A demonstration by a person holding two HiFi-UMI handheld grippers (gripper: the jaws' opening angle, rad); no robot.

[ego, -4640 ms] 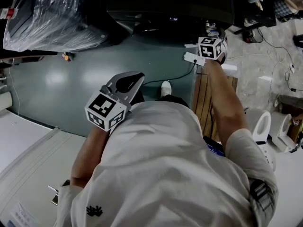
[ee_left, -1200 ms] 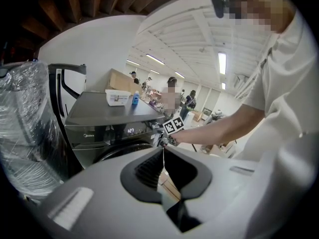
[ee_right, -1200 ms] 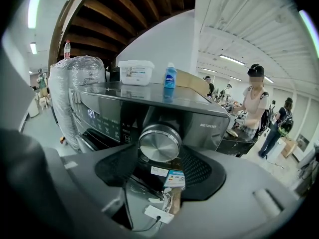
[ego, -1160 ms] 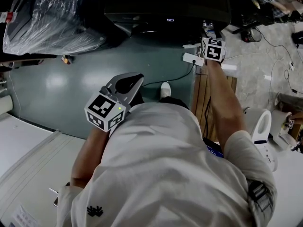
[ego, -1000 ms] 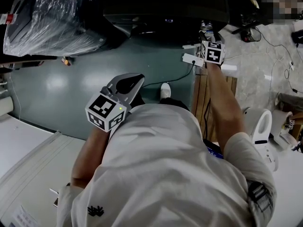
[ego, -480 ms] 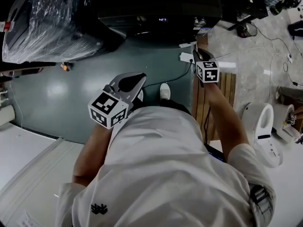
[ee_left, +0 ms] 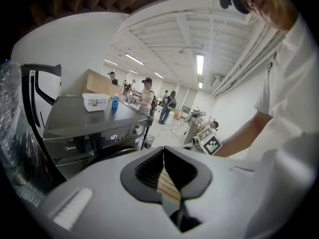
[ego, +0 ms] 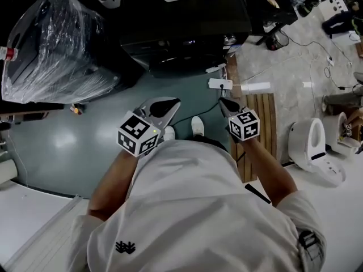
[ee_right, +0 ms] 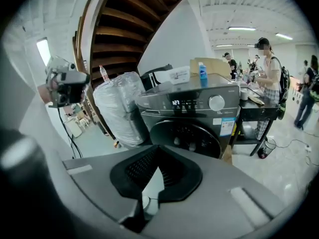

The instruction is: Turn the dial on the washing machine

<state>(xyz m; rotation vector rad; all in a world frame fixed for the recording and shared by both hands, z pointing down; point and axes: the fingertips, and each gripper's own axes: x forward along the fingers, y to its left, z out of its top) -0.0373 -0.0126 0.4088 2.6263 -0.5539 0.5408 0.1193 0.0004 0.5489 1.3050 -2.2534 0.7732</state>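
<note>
Presently, the dial (ee_right: 216, 102) sits at the right end of the control panel of the washing machine (ee_right: 164, 116). It is ahead of the right hand-held gripper (ee_right: 158, 150), above and to the right of its tips and well apart from them. That hand-held gripper's jaws are closing to full contact, pad against pad. A lit display (ee_right: 176, 102) lies on the panel left of the dial, and the round door (ee_right: 187, 132) is directly ahead of the tips. Further ahead, on the machine's top, stand a white container (ee_right: 178, 75) and a blue bottle (ee_right: 202, 69). A plastic-wrapped appliance (ee_right: 122, 108) stands ahead and to the left of the same hand-held gripper, just beside the machine, and a black worktop (ee_right: 259, 111) stands on the machine's right. The left hand-held gripper (ee_left: 163, 149) is likewise closed, its tips meeting. It is held to the left of the right one, apart from it, with the machine ahead and to its left. In the head view, a white power strip (ego: 220, 84) lies on the green floor (ego: 68, 129) ahead of the right hand-held gripper. A slatted wooden board (ego: 265, 118) lies just to that hand-held gripper's right.
</note>
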